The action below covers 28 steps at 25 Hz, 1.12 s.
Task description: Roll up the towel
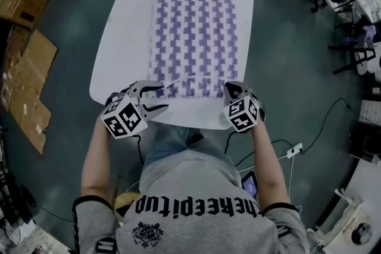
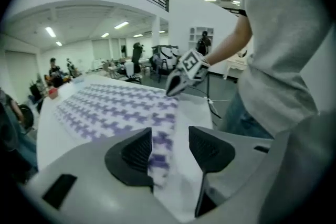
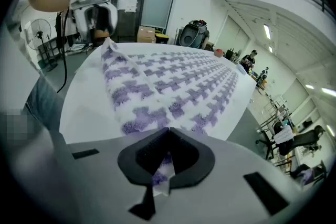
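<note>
A white towel with a purple pattern (image 1: 191, 27) lies flat along the white table (image 1: 122, 27), and its near edge is lifted off the tabletop. My right gripper (image 1: 230, 90) is shut on the towel's near right corner; in the right gripper view the towel (image 3: 168, 81) runs into the shut right gripper (image 3: 167, 152). My left gripper (image 1: 156, 98) is at the near left corner. In the left gripper view the towel's edge (image 2: 160, 147) hangs between the wide jaws of the left gripper (image 2: 170, 149), against one pad and apart from the other.
The table's near edge (image 1: 178, 123) is right in front of the person. Flattened cardboard boxes (image 1: 24, 62) lie on the floor at the left. Chairs and racks (image 1: 357, 21) stand at the right, and a power strip with a cable (image 1: 293, 150) lies on the floor.
</note>
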Each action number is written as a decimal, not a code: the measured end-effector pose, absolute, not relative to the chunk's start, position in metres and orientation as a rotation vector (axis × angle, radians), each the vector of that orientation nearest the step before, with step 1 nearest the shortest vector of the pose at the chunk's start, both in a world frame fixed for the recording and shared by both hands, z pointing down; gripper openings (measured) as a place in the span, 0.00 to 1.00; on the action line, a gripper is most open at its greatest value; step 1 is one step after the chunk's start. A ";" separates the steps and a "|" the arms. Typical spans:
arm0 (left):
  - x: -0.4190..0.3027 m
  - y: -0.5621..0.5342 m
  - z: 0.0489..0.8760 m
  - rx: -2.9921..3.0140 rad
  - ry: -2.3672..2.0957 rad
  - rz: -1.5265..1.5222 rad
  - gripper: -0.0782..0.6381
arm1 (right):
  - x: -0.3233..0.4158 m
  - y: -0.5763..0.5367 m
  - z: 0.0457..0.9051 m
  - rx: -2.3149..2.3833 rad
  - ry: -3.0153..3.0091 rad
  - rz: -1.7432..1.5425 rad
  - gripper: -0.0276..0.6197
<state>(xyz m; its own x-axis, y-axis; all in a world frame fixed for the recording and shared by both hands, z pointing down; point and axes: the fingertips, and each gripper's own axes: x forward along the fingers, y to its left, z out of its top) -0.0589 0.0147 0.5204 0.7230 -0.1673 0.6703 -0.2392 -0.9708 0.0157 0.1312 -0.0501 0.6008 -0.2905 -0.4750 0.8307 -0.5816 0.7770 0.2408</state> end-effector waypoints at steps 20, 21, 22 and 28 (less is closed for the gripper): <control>-0.105 0.007 0.607 2.637 -0.351 1.796 0.44 | 0.135 -0.034 0.565 0.705 -2.028 0.043 0.18; -0.106 0.007 0.609 2.637 -0.355 1.804 0.44 | 0.134 -0.025 0.569 0.651 -2.023 0.018 0.19; -0.107 0.007 0.610 2.636 -0.363 1.808 0.44 | 0.132 -0.016 0.575 0.594 -2.007 -0.012 0.20; -0.108 0.004 0.613 2.616 -0.414 1.792 0.44 | 0.143 -0.006 0.610 0.491 -1.857 -0.145 0.22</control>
